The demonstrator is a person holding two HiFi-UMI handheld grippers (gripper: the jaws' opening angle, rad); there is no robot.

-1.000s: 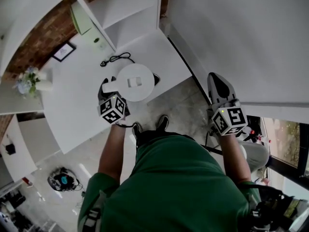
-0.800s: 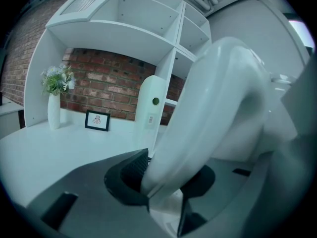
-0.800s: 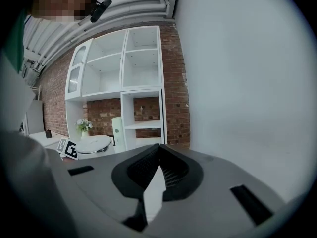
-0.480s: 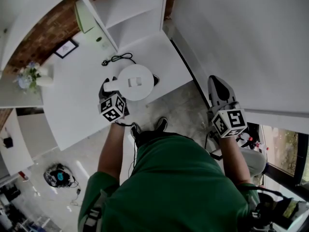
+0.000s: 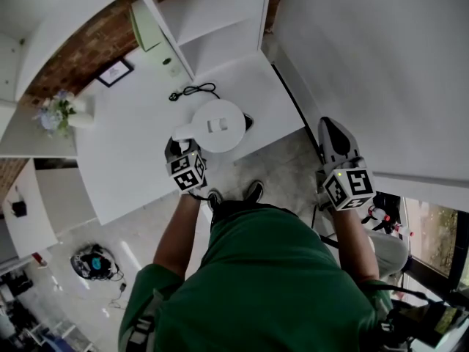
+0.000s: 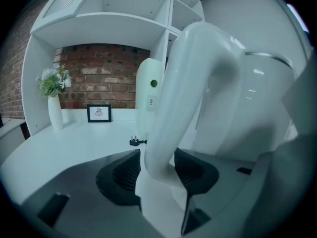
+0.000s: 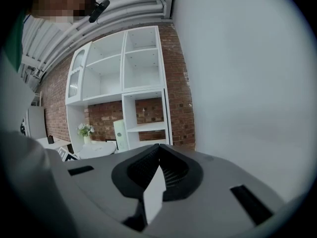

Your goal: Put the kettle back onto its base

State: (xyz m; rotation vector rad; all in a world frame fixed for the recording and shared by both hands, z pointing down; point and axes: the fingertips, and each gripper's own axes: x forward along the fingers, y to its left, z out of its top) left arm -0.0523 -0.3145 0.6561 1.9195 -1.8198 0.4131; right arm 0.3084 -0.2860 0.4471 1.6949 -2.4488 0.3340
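Your left gripper (image 6: 158,171) has just been opening its 2 jaws. They are now standing spread, with the curved handle (image 6: 184,93) of the round white plastic kettle (image 5: 218,125) lying loose between the pads. The kettle appears to be sitting on its dark base (image 5: 249,121) on the white desk (image 5: 124,160). Your right gripper (image 7: 157,168) is hanging aside, its pads pressed together on nothing. Risk: while you are drawing back, 1 pad may be hooking the handle and dragging the kettle off its seat. A coiled black cable (image 5: 192,90) and a pale green appliance (image 6: 151,95) are lying behind the kettle, obstructing nothing.
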